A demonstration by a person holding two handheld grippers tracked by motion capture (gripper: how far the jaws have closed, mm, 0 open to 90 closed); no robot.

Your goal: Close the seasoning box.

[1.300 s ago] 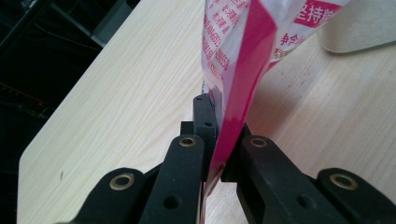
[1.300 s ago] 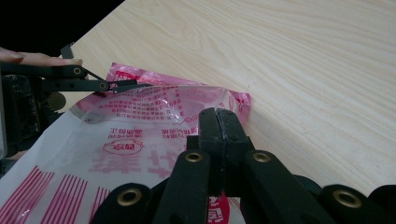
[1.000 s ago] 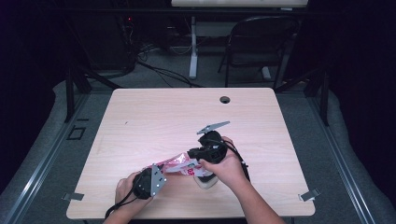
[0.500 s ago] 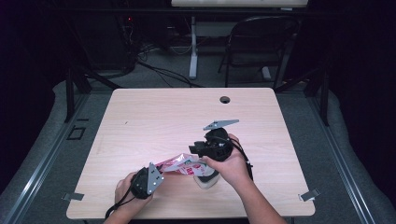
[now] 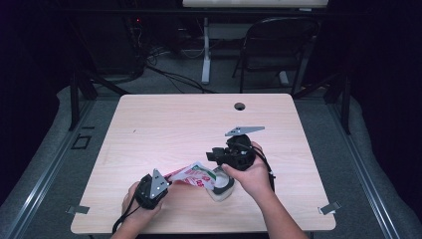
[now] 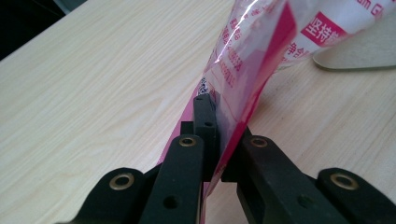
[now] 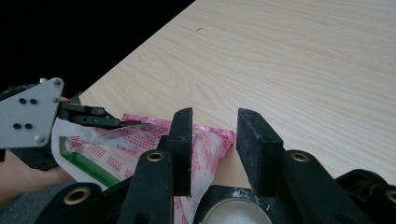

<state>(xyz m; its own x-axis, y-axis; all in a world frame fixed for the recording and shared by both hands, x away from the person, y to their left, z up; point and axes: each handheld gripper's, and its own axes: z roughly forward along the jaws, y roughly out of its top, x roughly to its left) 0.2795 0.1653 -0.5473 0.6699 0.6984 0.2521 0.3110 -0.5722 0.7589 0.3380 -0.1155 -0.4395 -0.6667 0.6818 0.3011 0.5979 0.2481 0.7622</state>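
A pink and white printed plastic bag (image 5: 194, 175) lies near the table's front edge, its far end resting on a round white container (image 5: 222, 188). My left gripper (image 5: 169, 177) is shut on the bag's near edge. In the left gripper view the film of the bag (image 6: 261, 42) rises from between the pinched jaws of the left gripper (image 6: 219, 121). My right gripper (image 5: 213, 158) hovers over the container, jaws apart. They have just been opening. In the right gripper view the right gripper (image 7: 219, 140) is above the bag's corner (image 7: 208, 135), its pads off the film.
The wooden table (image 5: 174, 124) has a cable hole (image 5: 240, 106) near its far edge. A folding chair (image 5: 268, 45) stands behind the table. The container's rim (image 7: 233, 212) sits right under my right gripper.
My right gripper has drawn slightly up and away from the bag. The left hand and the bag's held edge have stayed in place.
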